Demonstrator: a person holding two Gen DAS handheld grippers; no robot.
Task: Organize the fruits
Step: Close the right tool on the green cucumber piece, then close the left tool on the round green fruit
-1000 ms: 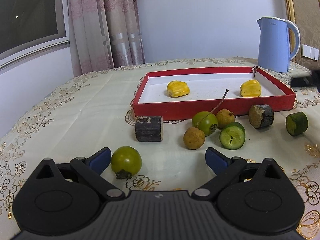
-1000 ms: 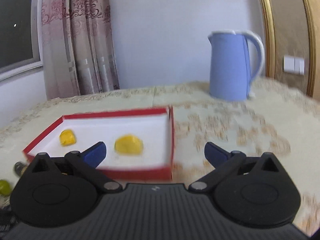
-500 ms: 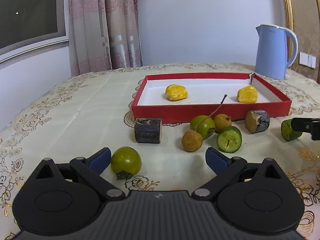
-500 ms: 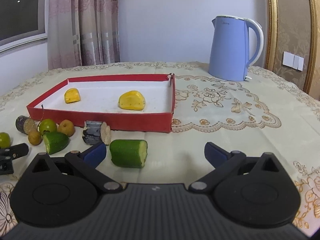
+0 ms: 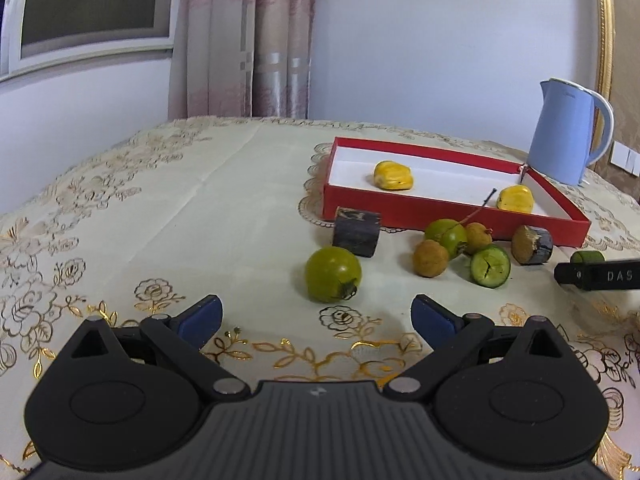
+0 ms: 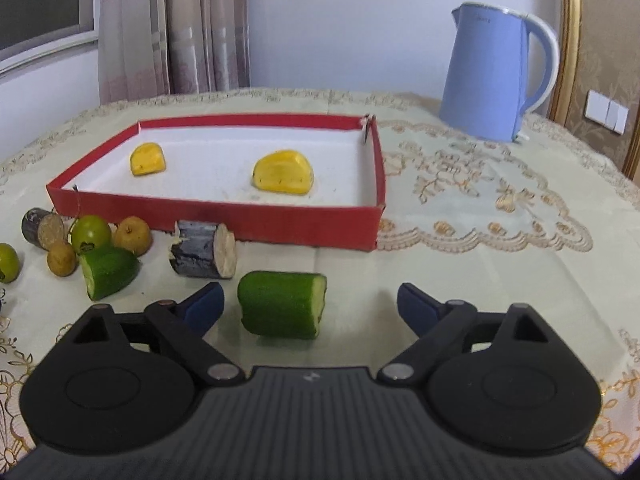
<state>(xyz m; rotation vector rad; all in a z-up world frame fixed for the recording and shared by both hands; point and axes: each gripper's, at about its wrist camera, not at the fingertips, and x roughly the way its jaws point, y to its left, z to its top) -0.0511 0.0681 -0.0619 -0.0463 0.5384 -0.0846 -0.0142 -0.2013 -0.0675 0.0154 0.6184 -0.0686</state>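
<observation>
Right gripper (image 6: 310, 304), jaws apart & just been closing, straddles short green cucumber chunk (image 6: 282, 309) on tablecloth, untouched; chunk's long axis runs jaw to jaw. Left gripper (image 5: 316, 318) open, w/ round green fruit (image 5: 333, 274) just ahead. Red tray (image 6: 224, 218) beyond.

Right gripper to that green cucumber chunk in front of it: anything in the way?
Nothing. In the right wrist view the cucumber chunk lies just ahead of the open right gripper, with only bare tablecloth between.
</observation>
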